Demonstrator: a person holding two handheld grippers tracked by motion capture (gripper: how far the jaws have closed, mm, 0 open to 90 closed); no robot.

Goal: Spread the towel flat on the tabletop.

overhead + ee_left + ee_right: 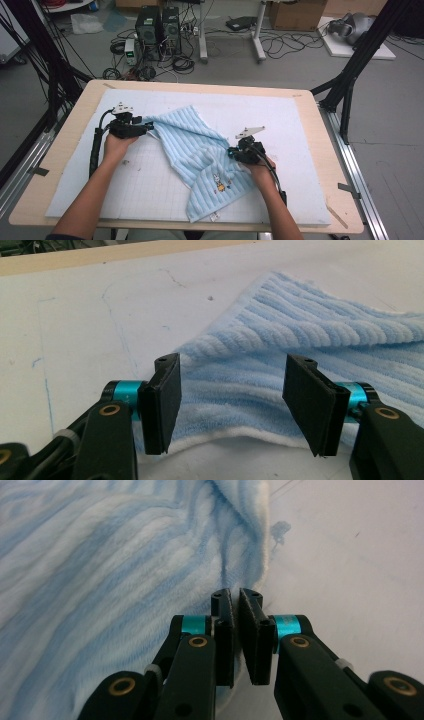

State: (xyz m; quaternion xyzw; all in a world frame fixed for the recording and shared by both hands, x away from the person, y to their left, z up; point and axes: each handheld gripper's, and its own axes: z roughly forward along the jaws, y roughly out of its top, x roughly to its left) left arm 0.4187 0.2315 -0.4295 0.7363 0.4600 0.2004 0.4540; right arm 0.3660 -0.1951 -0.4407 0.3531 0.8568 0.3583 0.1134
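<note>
A light blue ribbed towel (200, 150) with a small cartoon print lies rumpled and partly folded on the white foam mat (145, 190). My left gripper (149, 127) is at the towel's left corner. In the left gripper view it (230, 400) stands open, its jaws on either side of the towel's white-edged hem (300, 330) and the pads clear of the cloth. My right gripper (232, 152) sits at the towel's right edge. In the right gripper view it (236, 597) is shut, and a gathered fold of the towel (100, 555) runs down into its tips.
The mat covers a wooden table (330, 165) whose rim shows all round it. Bare mat lies left of, behind and right of the towel. Past the table's far edge the floor holds computer towers (159, 25), cables and a black frame leg (350, 75).
</note>
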